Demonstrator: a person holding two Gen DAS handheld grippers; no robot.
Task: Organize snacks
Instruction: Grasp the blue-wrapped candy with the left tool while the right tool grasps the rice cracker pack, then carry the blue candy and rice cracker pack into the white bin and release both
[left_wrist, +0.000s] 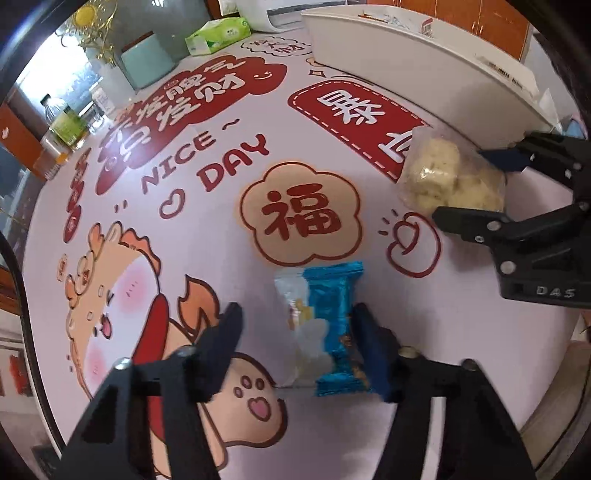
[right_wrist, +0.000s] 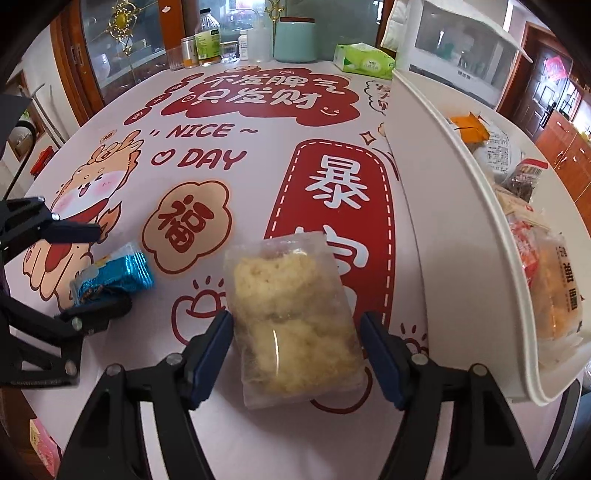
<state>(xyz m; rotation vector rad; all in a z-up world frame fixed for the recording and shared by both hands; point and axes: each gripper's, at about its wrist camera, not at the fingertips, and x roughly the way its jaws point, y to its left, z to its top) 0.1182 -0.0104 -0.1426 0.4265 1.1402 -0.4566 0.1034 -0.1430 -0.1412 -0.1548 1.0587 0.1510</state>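
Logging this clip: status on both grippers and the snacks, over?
Left gripper straddles blue snack packet, right finger touching, not clamped. Right gripper open around clear bag of pale snacks. White bin alongside, already holding packets. Nothing in the way.

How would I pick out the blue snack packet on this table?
On the printed tablecloth, look left of the long white bin. The blue foil packet lies between the left gripper fingers; its neighbour, the clear bag of pale puffs, has no foil.
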